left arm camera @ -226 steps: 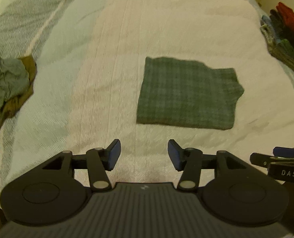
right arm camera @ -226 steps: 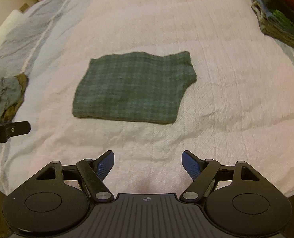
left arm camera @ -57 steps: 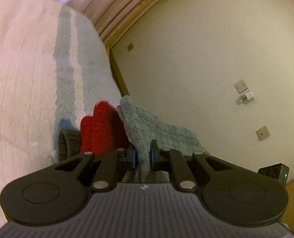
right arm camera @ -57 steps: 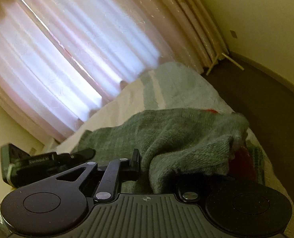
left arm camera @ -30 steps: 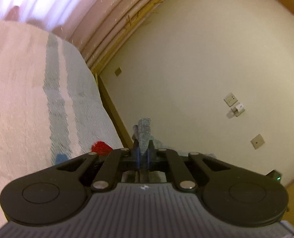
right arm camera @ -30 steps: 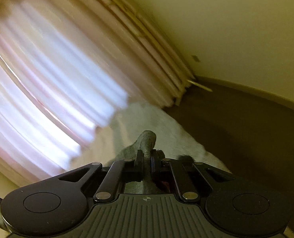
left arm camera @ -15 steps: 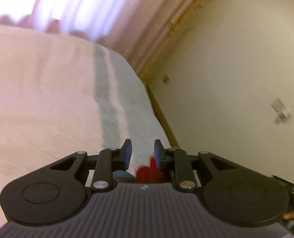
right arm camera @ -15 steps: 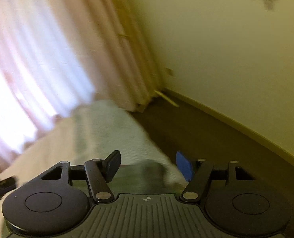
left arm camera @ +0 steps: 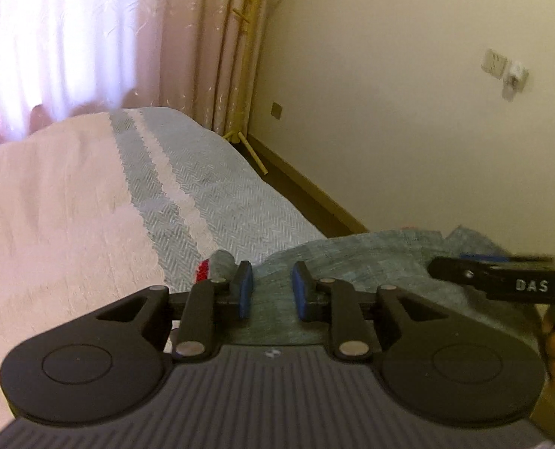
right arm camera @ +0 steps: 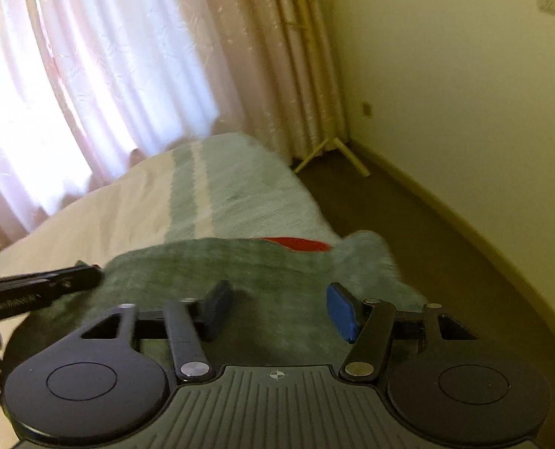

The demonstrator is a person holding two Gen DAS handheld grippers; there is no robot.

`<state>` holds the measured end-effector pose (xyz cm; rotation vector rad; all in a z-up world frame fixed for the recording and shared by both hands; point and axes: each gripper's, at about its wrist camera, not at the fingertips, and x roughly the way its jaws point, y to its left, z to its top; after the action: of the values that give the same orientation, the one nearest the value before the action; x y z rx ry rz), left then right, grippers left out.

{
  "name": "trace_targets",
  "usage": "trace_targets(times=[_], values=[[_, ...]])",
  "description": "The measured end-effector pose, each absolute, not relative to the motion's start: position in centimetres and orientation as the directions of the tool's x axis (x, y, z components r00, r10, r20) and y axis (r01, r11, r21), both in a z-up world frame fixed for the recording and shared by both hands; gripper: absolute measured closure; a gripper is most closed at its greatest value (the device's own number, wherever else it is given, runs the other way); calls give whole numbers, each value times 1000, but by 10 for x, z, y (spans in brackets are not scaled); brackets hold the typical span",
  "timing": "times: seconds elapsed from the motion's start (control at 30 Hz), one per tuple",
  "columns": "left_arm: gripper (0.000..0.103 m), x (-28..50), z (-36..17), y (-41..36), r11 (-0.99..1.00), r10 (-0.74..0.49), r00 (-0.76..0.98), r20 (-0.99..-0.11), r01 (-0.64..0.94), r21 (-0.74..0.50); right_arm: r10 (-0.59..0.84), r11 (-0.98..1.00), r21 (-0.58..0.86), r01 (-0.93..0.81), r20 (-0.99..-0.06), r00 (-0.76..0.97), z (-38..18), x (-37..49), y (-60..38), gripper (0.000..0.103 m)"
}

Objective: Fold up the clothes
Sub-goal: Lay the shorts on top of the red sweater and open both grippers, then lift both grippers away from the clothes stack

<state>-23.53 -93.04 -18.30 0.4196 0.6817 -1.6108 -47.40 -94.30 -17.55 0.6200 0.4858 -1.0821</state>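
Observation:
The folded green plaid garment (left arm camera: 356,262) lies on top of the clothes pile at the bed's right edge, also in the right wrist view (right arm camera: 240,265). A red garment (right arm camera: 296,243) peeks out under it. My left gripper (left arm camera: 272,292) is open and empty just above the garment. My right gripper (right arm camera: 281,308) is open wider and empty above it. The right gripper's finger shows at the right of the left wrist view (left arm camera: 502,278); the left gripper's finger shows at the left of the right wrist view (right arm camera: 41,288).
The bed (left arm camera: 60,202) has a pink cover with a grey-blue striped border (left arm camera: 210,187). Pink curtains (right arm camera: 109,75) hang behind it. A cream wall (left arm camera: 408,112) with sockets and a dark floor strip (right arm camera: 427,232) run along the bed's right side.
Both grippers have opened and let go of the green garment, which now rests on the pile. Both have drawn back slightly and tilted toward the curtains.

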Motion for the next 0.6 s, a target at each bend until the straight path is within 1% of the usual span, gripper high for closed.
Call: trace_targets(times=[0.07, 0.13, 0.17, 0.27, 0.37, 0.47, 0.5, 0.6], values=[[82, -230, -182, -924, -29, -771, -144, -621, 981, -191, -678, 328, 219, 919, -623, 391, -164, -487, -924, 43], [87, -226, -174, -910, 7, -782, -101, -615, 985, -170, -696, 326, 215, 921, -604, 388, -152, -500, -905, 43], [87, -224, -168, -900, 21, -789, -92, -608, 984, -177, -696, 332, 216, 918, -601, 393, -149, -502, -893, 43], [91, -229, -146, -856, 12, -799, -135, -586, 971, -240, -694, 346, 220, 912, -595, 406, -144, -507, -858, 43], [92, -246, -133, -821, -23, -798, -172, -578, 967, -256, -665, 363, 224, 905, -617, 420, -153, -501, -836, 44], [93, -266, -146, -811, -29, -770, -155, -619, 978, -208, -623, 365, 191, 911, -677, 391, -173, -491, -833, 44], [94, -269, -154, -811, -13, -755, -139, -641, 980, -198, -617, 369, 183, 911, -685, 387, -176, -490, -832, 44], [94, -267, -162, -812, 31, -742, -119, -659, 977, -211, -615, 376, 177, 910, -687, 388, -172, -488, -829, 43]])
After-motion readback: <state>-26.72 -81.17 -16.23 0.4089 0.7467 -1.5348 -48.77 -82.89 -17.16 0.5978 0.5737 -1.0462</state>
